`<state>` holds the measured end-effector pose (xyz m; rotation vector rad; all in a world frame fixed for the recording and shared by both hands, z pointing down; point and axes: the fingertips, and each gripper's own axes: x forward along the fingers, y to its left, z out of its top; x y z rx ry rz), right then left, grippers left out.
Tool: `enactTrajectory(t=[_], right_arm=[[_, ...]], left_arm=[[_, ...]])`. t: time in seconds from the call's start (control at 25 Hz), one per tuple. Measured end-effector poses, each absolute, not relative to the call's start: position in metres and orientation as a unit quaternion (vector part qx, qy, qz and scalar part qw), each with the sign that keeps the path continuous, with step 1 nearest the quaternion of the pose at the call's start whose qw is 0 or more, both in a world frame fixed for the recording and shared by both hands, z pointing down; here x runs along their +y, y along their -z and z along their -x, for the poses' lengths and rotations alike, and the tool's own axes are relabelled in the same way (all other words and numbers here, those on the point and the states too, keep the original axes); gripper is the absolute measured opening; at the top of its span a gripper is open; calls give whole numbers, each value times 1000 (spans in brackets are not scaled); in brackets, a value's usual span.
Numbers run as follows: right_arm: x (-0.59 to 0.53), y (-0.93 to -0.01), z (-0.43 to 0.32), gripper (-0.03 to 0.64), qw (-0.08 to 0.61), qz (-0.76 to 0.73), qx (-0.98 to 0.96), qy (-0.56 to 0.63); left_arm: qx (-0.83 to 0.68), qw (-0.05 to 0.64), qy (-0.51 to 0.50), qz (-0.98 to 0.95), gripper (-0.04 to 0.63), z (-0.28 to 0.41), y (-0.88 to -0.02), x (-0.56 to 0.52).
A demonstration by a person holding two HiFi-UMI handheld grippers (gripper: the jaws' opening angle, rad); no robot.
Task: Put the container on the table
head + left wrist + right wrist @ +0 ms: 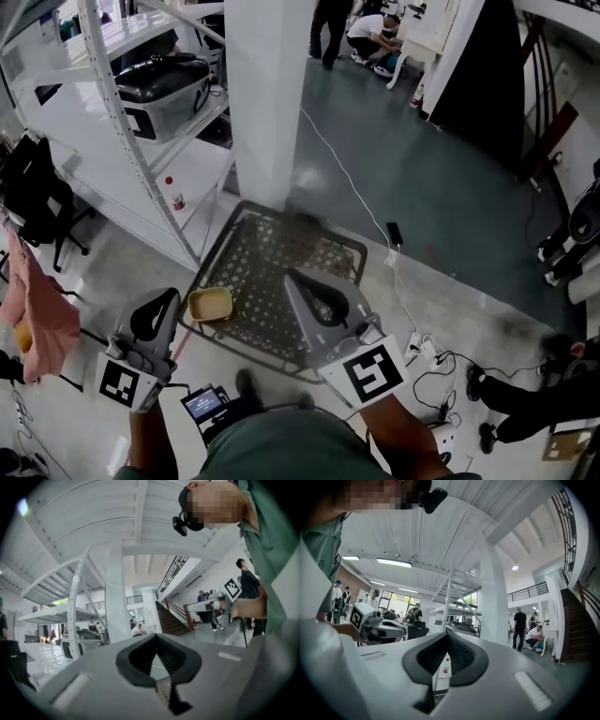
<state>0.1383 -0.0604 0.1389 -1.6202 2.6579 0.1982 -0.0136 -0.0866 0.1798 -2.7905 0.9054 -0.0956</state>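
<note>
Head view, Tom: where is the container [210,305]?

On the dark mesh worktop [267,272], Mia, near its left edge. It's tan, open-topped and upright. Neither tool touches it; both are held clear of it.

And the left tool [156,638]?

Its own view shows the jaws pressed together with nothing between them. It points level toward a white pillar [116,606] and a shelf rack [75,606].

The right tool [447,635]?

Same: jaws together and empty in the right gripper view, aimed level across the hall. From the head view it sits at lower right, over the worktop's near corner.

Anything else about?

A black-lidded bin [164,80] on the rack, and a white cable [352,187] trailing across the floor
</note>
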Motion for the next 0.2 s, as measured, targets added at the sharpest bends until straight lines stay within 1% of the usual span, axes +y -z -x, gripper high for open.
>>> enactTrajectory(t=[0.2], right_arm=[[-8,-103,-157,5,19,530,844,-85]], left_arm=[[291,125,22,948,2,0,-147,-43]])
